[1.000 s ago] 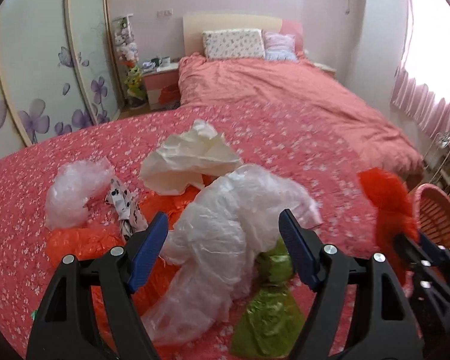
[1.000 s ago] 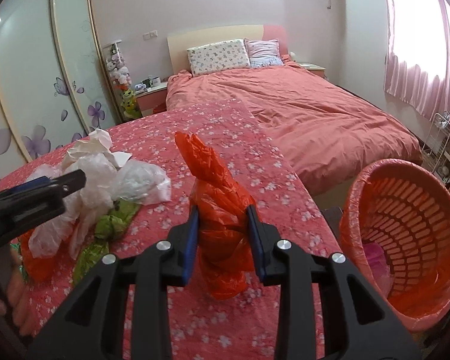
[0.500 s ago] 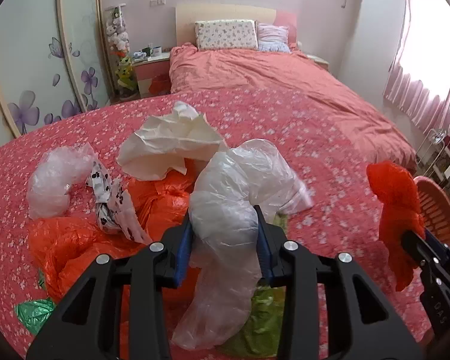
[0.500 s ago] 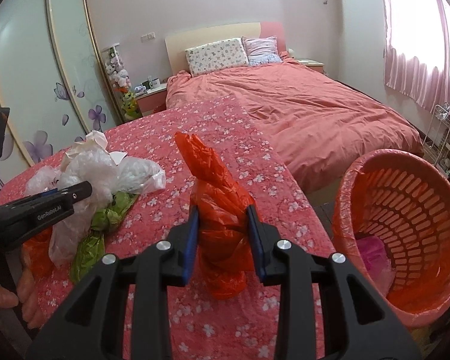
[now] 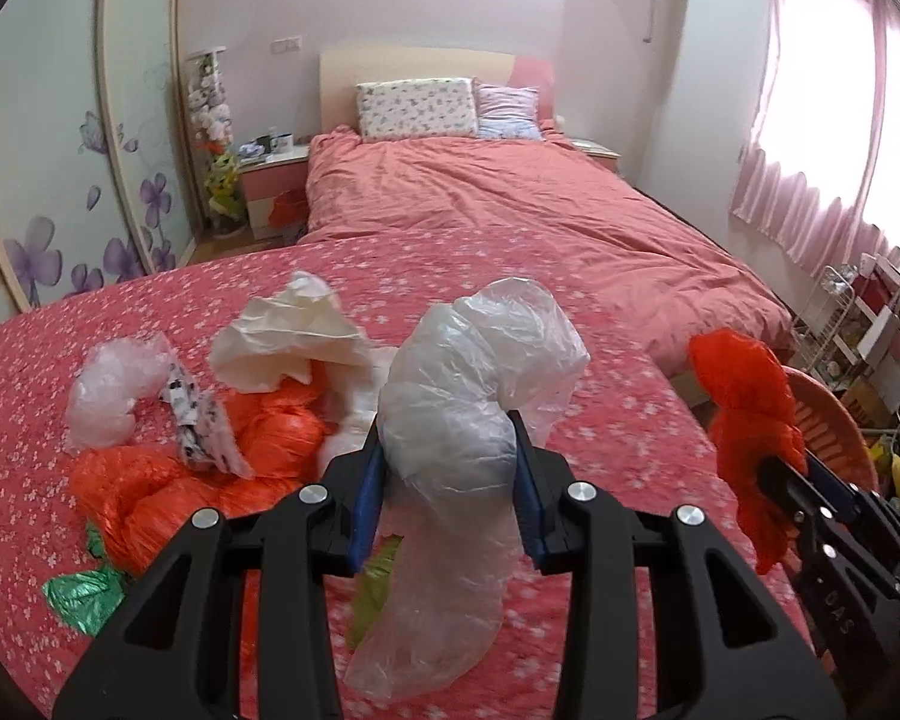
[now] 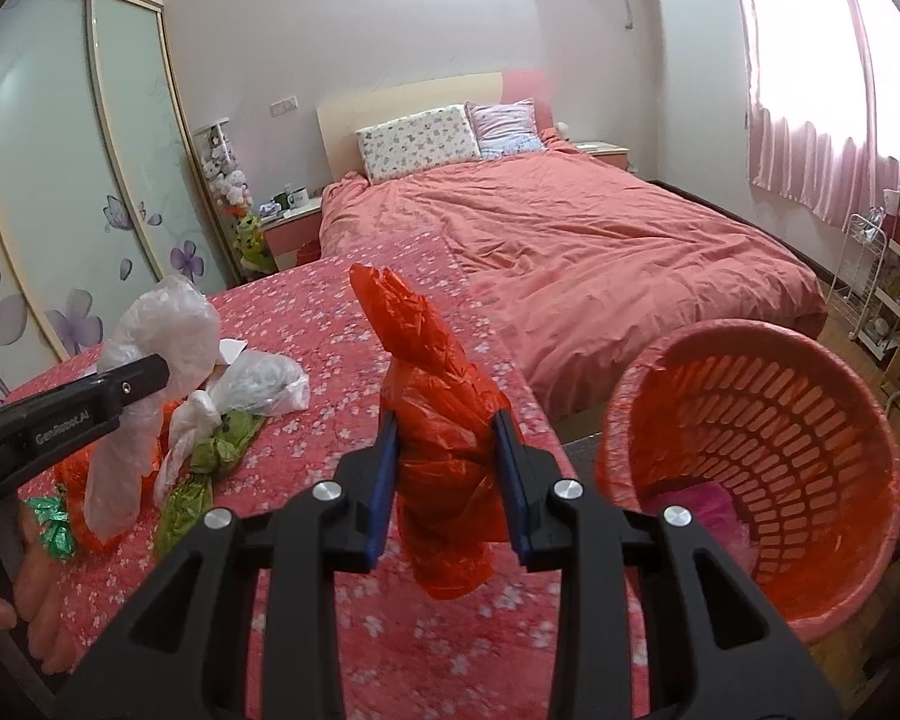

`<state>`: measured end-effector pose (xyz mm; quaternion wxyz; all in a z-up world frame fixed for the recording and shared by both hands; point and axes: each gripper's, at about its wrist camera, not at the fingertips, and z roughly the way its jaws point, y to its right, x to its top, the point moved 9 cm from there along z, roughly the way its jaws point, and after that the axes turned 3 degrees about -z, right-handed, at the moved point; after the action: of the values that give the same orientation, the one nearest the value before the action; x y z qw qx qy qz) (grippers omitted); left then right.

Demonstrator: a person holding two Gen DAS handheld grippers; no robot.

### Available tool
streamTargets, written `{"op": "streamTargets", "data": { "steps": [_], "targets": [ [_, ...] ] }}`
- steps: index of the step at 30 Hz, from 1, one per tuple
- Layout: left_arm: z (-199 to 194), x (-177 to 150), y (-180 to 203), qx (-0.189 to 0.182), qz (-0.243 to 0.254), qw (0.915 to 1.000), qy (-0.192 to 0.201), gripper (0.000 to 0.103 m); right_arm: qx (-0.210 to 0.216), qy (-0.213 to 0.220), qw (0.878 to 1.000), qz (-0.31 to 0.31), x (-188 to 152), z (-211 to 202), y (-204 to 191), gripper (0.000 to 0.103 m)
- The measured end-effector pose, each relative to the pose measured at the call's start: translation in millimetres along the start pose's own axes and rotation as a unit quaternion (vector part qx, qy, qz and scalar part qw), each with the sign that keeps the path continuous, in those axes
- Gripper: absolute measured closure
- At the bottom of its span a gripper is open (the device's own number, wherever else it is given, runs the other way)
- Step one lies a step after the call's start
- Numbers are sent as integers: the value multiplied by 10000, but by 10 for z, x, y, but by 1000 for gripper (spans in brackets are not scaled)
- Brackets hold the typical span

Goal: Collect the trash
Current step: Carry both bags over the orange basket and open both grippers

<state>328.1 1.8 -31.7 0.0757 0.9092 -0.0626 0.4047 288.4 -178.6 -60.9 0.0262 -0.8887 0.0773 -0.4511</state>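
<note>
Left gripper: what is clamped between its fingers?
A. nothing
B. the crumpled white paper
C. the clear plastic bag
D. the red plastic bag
C: the left gripper has its blue fingers pressed on either side of the clear plastic bag, which hangs below them.

A home bedroom: a made bed (image 5: 510, 210) with pillows (image 5: 417, 108), a nightstand (image 5: 273, 171), pink curtains (image 5: 810, 138) and flower-printed wardrobe doors (image 6: 60, 180).
</note>
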Motion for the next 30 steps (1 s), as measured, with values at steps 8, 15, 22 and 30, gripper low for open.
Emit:
{"op": "streamTargets", "data": {
  "steps": [8,15,22,30],
  "targets": [
    [-69,-84,384,-324,146,9994,9,65,-275,172,9994,118,16,-242,348,72],
    [-46,-183,770,-636,289,9975,-63,65,-580,236,9978,234,-28,-353,695,72],
    [30,-277,1107,-872,426,9951,-172,65,-810,217,9957,384,-116,-401,1020,72],
    [72,-381,1493,-1159,587,9912,-269,65,-1009,210,9929,600,-211,-444,1355,72]
  ]
}}
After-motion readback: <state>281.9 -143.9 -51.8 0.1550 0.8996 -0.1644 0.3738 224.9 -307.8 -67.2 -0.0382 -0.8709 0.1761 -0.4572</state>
